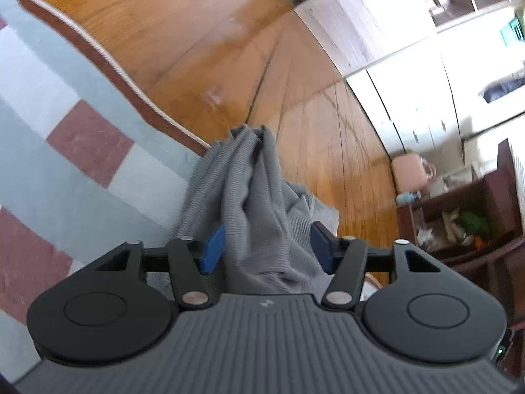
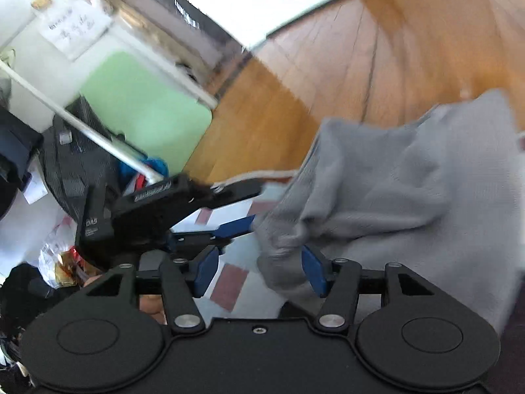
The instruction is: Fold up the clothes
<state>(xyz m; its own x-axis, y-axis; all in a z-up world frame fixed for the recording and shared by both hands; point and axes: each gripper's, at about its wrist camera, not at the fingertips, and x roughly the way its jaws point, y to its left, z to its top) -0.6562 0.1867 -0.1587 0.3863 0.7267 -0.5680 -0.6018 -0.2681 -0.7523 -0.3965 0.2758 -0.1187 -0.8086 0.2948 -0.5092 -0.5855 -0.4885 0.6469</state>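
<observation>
One grey knit garment (image 1: 259, 203) lies bunched in a long ridge running straight away from the left gripper (image 1: 267, 246), over the rug (image 1: 82, 138) edge onto the wood floor (image 1: 203, 42). Its near end sits between that gripper's spread jaws, the pads not pressing it. The right gripper (image 2: 261, 272) also stands apart, cloth resting against one pad. Both views are blurred; the garment's right side is cut off. Both tools tilt downward.

Grey knit garment (image 1: 262, 203), bunched (ribbed), over rug
</observation>
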